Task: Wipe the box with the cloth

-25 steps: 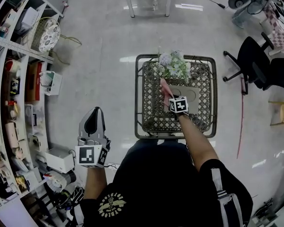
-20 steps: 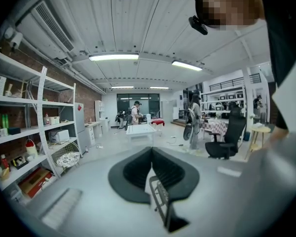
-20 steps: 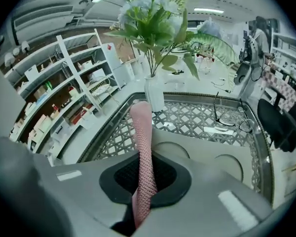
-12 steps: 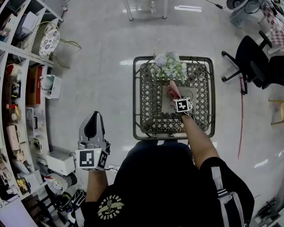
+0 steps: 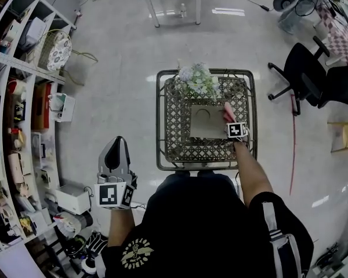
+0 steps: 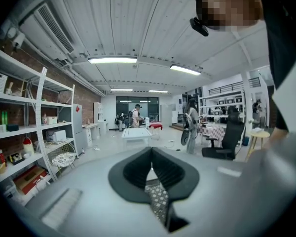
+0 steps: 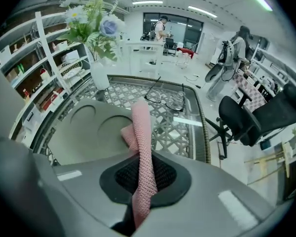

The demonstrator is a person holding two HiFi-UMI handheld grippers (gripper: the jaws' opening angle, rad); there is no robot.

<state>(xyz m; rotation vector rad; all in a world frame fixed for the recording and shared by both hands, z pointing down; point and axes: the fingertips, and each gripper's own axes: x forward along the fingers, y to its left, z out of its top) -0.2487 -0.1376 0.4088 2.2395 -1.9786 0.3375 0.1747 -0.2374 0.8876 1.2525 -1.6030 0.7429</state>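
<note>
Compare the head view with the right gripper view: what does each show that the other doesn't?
Only the head view shows the left gripper, held over the floor left of the lattice-topped metal table, away from the work. Only the right gripper view shows that the right gripper is shut on the pink knitted cloth, and a pair of dark-framed glasses lying on the table. Both show the cloth, the flat grey box with round recesses, the white vase of pale flowers and a black office chair.
</note>
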